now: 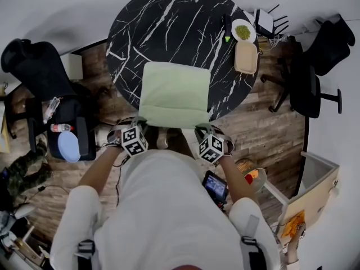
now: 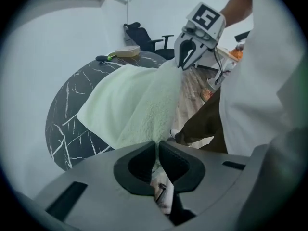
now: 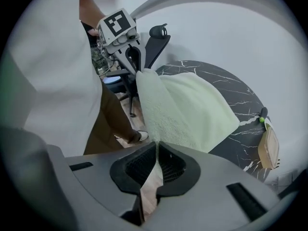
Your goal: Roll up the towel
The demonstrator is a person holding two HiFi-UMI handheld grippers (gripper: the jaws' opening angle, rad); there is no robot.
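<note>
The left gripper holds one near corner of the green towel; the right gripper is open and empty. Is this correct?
No. The right gripper view shows the right gripper shut on the other near corner of the towel. The left gripper holds its corner.

The round table point(image 1: 169, 21) stands straight ahead of the person, and the towel point(image 1: 174, 91) lies on its near half, with its near edge reaching past the table's rim towards the person. The left gripper point(image 1: 138, 122) is clamped on the towel's near left corner and the right gripper point(image 1: 202, 130) on its near right corner, so that edge runs between them. On the far right of the table sits a bowl point(image 1: 243, 31), with a shallow container point(image 1: 246, 57) just nearer than it and beside the rim. An office chair point(image 1: 306, 83) stands off the table's right side and another chair point(image 1: 39, 66) off its left, with a bottle point(image 1: 61, 127) lying nearer than that chair.
</note>
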